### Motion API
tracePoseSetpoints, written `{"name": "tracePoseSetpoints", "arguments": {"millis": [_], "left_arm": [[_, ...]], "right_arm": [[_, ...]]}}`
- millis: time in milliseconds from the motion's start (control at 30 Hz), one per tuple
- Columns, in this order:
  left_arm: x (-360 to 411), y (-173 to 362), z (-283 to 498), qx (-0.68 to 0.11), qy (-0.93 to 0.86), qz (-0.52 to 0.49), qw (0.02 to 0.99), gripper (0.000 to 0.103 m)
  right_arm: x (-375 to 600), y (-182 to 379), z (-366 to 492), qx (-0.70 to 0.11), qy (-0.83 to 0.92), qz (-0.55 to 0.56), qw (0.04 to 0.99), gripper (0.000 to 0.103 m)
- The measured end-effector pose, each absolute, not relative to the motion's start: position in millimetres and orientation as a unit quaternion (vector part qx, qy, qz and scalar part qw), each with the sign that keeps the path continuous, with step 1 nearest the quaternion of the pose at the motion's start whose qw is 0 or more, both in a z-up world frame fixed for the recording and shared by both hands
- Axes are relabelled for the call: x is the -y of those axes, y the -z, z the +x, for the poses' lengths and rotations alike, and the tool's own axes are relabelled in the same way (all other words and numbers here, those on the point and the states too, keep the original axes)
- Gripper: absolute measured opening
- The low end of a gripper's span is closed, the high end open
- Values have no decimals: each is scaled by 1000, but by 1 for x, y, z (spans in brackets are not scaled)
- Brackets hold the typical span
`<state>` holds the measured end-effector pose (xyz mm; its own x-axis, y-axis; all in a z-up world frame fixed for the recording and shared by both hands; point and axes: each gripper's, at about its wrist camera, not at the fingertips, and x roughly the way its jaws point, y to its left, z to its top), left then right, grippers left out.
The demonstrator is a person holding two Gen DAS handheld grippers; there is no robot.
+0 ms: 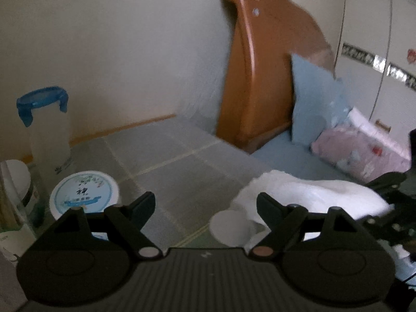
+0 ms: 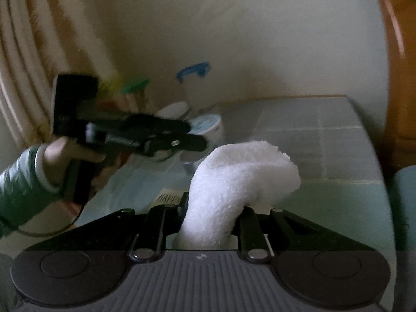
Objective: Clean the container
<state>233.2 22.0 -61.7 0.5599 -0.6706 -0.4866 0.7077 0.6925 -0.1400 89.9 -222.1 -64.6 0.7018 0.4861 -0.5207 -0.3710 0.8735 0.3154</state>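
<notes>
Nearest the right wrist camera, a white towel (image 2: 234, 182) is clamped between the fingers of the right gripper (image 2: 212, 223), which are closed in against the cloth; the free end curls forward and to the right, unsupported. Because only the lower part of the roll is pinched, the cloth could be pulled out of the grip if it is dragged hard against a rim, and the drooping end could catch on neighbouring things.

The left gripper (image 1: 205, 208) is seen with its fingers spread wide and nothing between them. Just beyond its right finger, a small white cup (image 1: 230, 227) is seen partly under the towel's edge; it is judged to be the container to be cleaned, though that cannot be settled from these views. As it is light and not held, it could be knocked over or pushed along the grey checked mat (image 1: 182, 171) if wiping is begun before it is secured.

Further left, a round tub with a printed blue-and-white lid (image 1: 84, 191) stands near the left finger, and behind it a tall translucent jar with a blue clip lid (image 1: 48, 135). A wide sweep of the open left gripper could topple the jar.

Both views are blurred, so exact clearances cannot be told, and a misjudged closing is possible.
</notes>
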Motion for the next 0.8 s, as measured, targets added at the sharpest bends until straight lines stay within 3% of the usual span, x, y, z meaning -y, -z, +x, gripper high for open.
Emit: {"name": "tracePoseSetpoints", "arguments": {"millis": [467,800], "left_arm": [[-1,106,201,-229,340,79,909,88],[2,126,199,-227,322,44,918,86]], "right_arm": [[239,66,83,-298,-212,132,921,21],[242,67,82,-299,-204,137,922,21]]}}
